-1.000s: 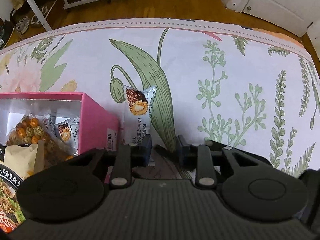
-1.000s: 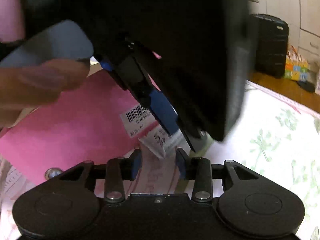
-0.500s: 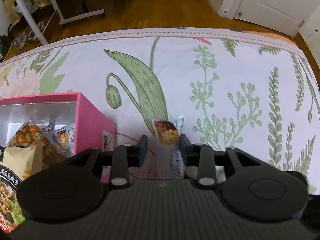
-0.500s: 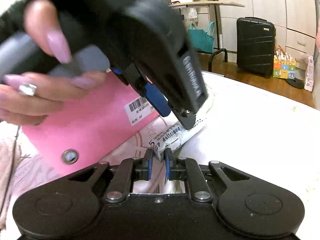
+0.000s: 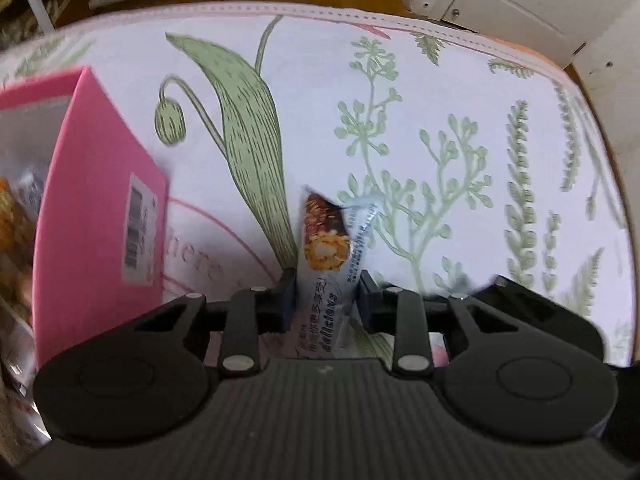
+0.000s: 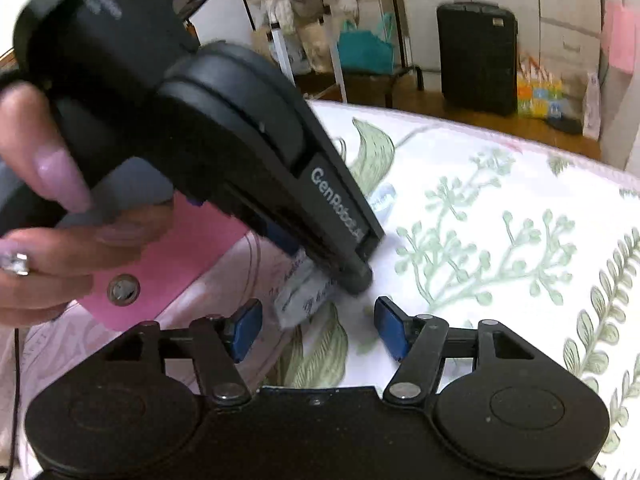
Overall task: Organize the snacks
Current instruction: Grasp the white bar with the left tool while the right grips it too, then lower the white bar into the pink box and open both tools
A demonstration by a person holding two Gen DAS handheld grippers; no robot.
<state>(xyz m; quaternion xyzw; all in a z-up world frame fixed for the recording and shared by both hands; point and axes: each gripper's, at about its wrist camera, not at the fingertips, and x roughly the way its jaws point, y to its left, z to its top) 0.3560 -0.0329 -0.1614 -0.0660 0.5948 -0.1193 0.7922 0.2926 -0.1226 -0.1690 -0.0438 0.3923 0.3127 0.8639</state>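
My left gripper [image 5: 325, 294] is shut on a small white snack packet [image 5: 326, 248] printed with a chocolate bar, held just above the floral tablecloth [image 5: 440, 128]. The pink box [image 5: 96, 200] with several snacks inside stands to the left. In the right wrist view my right gripper [image 6: 318, 326] is open and empty, its blue pads [image 6: 246, 326] wide apart. The left gripper's body [image 6: 240, 136] fills that view above it, with the packet's end [image 6: 304, 292] sticking out under its fingers. The pink box [image 6: 168, 264] lies behind it.
A hand with long pink nails [image 6: 60, 208] holds the left gripper. A black suitcase [image 6: 476, 56], a white table frame and bags stand on the wooden floor beyond the table's far edge. White doors [image 5: 500, 4] are at the back right.
The right gripper was shut on the packet's end half a second ago and has opened. The left gripper has closed on the packet and holds it alone.
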